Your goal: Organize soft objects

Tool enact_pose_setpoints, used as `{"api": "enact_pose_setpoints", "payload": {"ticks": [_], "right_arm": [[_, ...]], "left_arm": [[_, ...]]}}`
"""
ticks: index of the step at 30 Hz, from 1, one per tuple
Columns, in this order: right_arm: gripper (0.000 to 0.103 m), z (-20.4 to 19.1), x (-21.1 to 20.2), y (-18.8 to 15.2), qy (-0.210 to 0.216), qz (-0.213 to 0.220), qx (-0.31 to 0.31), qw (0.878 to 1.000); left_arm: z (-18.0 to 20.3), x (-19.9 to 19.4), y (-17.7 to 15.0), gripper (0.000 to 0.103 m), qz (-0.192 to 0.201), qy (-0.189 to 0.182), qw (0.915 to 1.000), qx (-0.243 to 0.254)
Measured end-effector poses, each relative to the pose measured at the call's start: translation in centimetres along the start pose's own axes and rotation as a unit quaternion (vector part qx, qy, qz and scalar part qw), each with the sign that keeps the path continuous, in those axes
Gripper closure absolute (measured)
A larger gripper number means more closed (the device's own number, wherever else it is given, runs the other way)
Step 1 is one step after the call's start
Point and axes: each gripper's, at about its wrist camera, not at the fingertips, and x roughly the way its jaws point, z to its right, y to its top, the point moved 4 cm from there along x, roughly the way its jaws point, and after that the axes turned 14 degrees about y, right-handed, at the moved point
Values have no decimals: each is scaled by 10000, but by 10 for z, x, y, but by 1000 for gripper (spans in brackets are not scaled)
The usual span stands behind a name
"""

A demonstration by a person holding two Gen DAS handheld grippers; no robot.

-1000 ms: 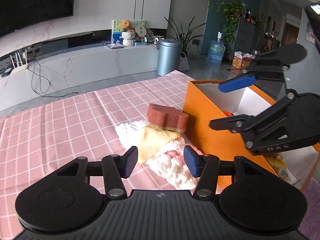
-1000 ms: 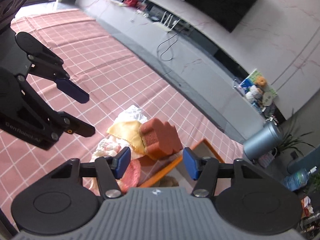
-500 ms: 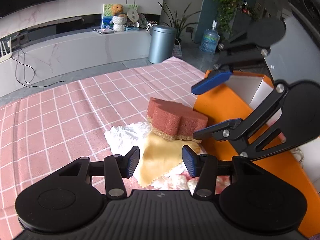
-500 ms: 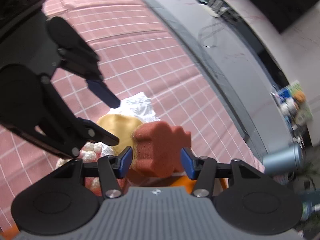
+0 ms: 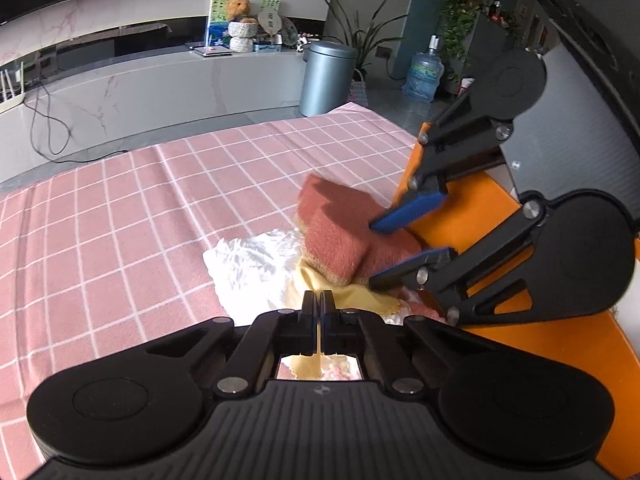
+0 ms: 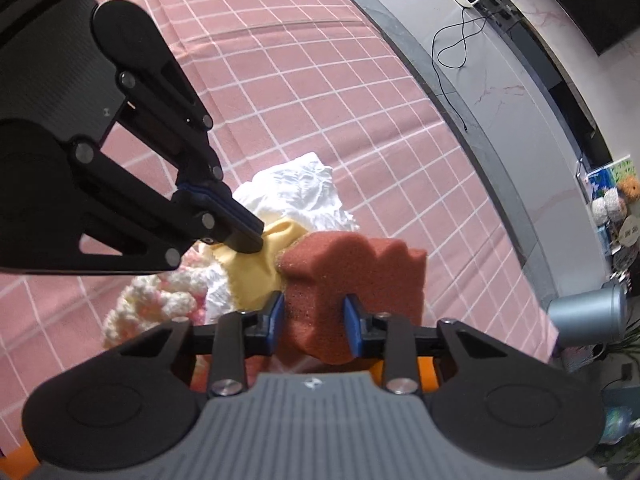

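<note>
Centrally, one small heap of soft things lies on a pink cloth (image 5: 132, 216) with a white grid, just beside an orange box (image 5: 476, 208) with smooth, flat walls. Four pieces make up the heap. On top sits one sponge (image 6: 352, 276), rust-red, porous and thick, cut with a lobed outline and backed by a coarse tan layer. Under it lies one thin yellow rag (image 6: 256, 264) with a pinked, zigzag edge. Beneath that is one crumpled white fabric (image 6: 304, 192), glossy and finely creased, and one knobbly knit (image 6: 160, 300) in cream and pink.

Both tools are black plastic with blue pads. The right gripper (image 6: 314, 322) has just been closing, and its jaws are now clamped on the sponge, the pads pressing into both sides so that the foam bulges between them. The left gripper (image 5: 318, 300) has just snapped together, and its jaws are pinched flat on a fold of the yellow rag, which shows as a thin strip between the pads in the left wrist view. The two grippers work close together, the left at the rag's edge just beside the sponge.

Beyond the cloth stand one round grey metal bin (image 5: 326, 76) and one blue water bottle (image 5: 424, 76).
</note>
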Motion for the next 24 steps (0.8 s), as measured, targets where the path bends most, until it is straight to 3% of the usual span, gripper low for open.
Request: {"api": "enact_pose_setpoints", "payload": {"ticks": [7,15,24], "right_arm": [[81,-20,-15,5,188,338,212,9990],[81,-63,-48,16,-68,848,177,9962],[81,-108,-78,14,-119,1589,767,9842]], "left_arm": [[-20,-33,-17,103,123,191,9990,-391],[-43,-84,-37,103,333,503,9936,-958],[-63,-145,-60,103,580,747,9856,-1400]]}}
